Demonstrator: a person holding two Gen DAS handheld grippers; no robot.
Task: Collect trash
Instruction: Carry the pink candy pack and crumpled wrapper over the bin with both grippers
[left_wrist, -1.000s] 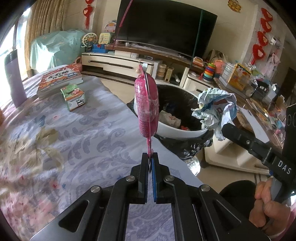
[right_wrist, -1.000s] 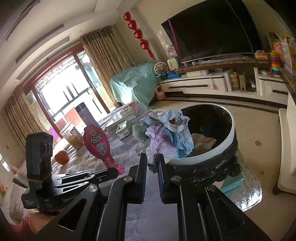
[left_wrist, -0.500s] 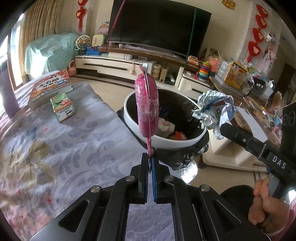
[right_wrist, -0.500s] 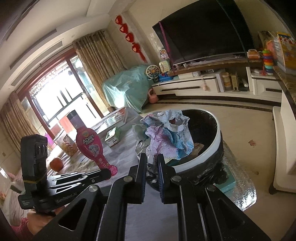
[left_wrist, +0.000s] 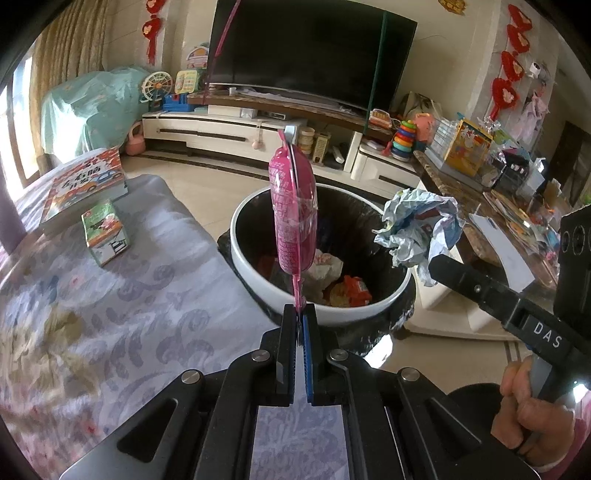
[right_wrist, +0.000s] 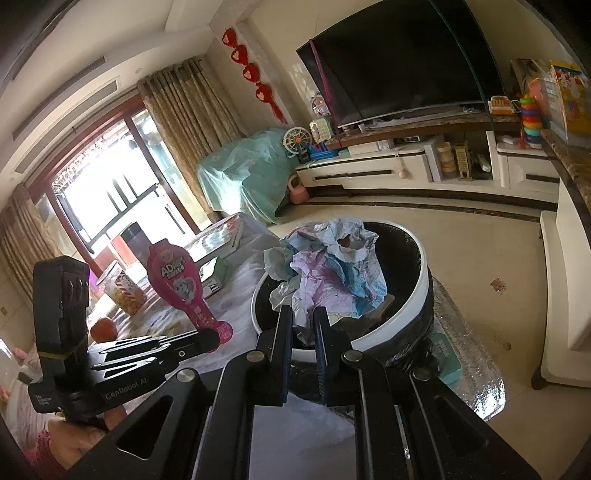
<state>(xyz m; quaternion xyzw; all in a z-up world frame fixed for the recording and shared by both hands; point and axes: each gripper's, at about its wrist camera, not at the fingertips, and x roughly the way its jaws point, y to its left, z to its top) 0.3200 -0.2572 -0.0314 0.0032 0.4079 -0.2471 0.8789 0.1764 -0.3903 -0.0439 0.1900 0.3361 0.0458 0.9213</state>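
Over the trash bin (left_wrist: 317, 317), the left gripper (left_wrist: 300, 314) pinches a pink wrapper (left_wrist: 293, 218) and the right gripper (right_wrist: 303, 321) clamps crumpled paper (right_wrist: 332, 273); each should release only once fully inside the rim.

Glossy pink plastic wrapper (left_wrist: 293, 206), smooth and shiny, above the bin (left_wrist: 384, 302). Crumpled paper wad (left_wrist: 419, 229), matt and creased, beside that bin's rim. Smooth glossy white rim, crinkly black plastic liner (left_wrist: 369, 338) around the bin. Soft printed cloth cover (left_wrist: 122, 306) left of the bin. Matt black plastic fingers (left_wrist: 286, 350) with bright metal screws, near the bin.
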